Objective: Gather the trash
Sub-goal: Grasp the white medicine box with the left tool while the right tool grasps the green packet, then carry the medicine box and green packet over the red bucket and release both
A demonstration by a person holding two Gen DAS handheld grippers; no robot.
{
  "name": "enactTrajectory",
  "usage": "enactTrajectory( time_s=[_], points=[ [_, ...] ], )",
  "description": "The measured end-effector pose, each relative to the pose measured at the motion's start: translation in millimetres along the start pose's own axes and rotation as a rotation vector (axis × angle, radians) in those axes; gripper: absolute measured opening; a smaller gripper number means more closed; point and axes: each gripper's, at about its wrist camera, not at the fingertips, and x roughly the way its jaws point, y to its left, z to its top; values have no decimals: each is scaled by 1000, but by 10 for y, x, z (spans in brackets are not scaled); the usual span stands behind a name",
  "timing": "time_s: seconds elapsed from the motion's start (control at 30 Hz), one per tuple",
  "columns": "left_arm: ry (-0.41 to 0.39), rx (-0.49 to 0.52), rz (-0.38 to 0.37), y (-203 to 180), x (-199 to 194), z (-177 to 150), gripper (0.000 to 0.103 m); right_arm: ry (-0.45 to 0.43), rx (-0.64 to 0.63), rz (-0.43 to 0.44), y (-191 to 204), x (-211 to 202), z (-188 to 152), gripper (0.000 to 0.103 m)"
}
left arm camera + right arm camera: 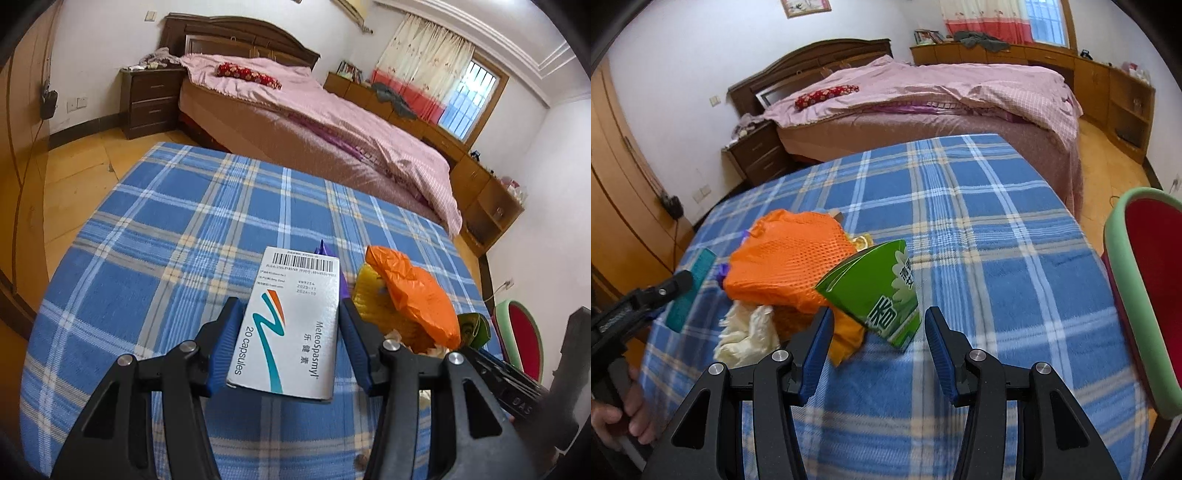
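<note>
Only the left view shows the left tongs point(286, 325) clamped on a box point(291, 325); the right tongs point(877, 332) gape before a green carton point(875, 291).

The left gripper point(286, 321) holds a white medicine box point(291, 325) between its blue pads point(226, 339), above the blue checked cloth point(166, 229). Just right lies an orange bag point(413, 291) on yellow netting point(369, 295).
</note>
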Motion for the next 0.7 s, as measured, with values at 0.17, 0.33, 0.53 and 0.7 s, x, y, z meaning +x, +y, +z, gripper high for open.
enactTrajectory(
  time_s=[0.17, 0.33, 0.53, 0.7],
  points=[
    [11, -3, -35, 18, 37, -24, 54, -7, 54, 7, -99, 86, 29, 52],
    [21, -8, -55, 17, 56, -42, 54, -10, 81, 4, -168, 111, 26, 27],
    [23, -5, -54, 3, 63, -56, 54, -14, 114, 1, -242, 71, 3, 10],
    [23, 10, -50, -43, 17, -75, 54, -40, 132, -9, -264, -69, -30, 7]
  ],
)
